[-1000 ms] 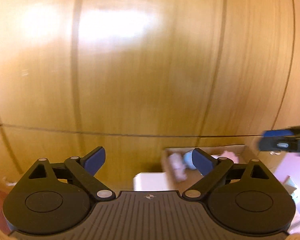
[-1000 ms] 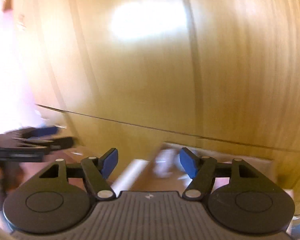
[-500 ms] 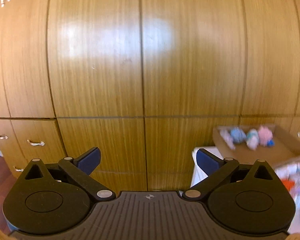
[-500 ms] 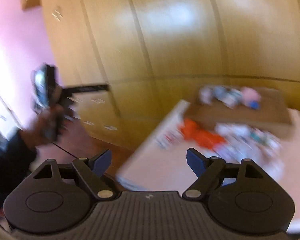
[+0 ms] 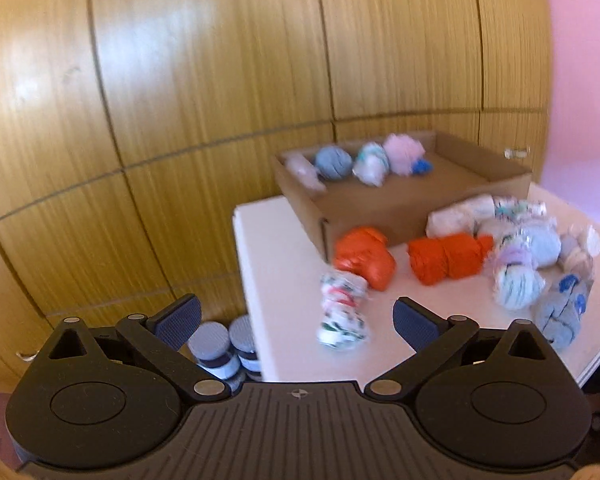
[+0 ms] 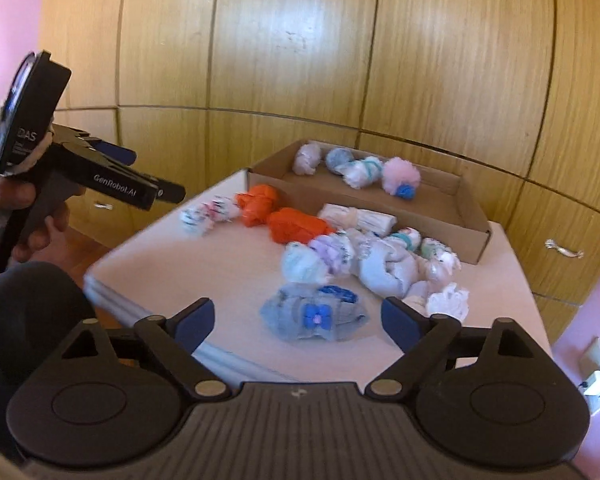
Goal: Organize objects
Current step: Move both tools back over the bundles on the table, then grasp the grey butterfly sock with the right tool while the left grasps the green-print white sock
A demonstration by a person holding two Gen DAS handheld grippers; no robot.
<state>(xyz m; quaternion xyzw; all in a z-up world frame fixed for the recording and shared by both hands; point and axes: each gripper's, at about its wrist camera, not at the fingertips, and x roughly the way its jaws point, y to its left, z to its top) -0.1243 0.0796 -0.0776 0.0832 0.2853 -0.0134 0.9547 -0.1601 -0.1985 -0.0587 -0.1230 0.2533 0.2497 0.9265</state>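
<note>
- Left tongs [image 5: 296, 318]: released, holding nothing, above the worktop [image 5: 284, 280] edge.
- Right tongs [image 6: 296, 322]: released, holding nothing.
- Rolled socks [image 6: 314, 316]: on the worktop ahead of both tongs; cardboard box [image 6: 466, 218] beyond them.

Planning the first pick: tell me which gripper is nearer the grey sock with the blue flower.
Right gripper: grey sock lies just ahead between its fingers. Left gripper faces the table's far-left side.

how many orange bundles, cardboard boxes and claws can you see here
orange bundles: 2
cardboard box: 1
claws: 2, left claw and right claw
total: 5
</note>
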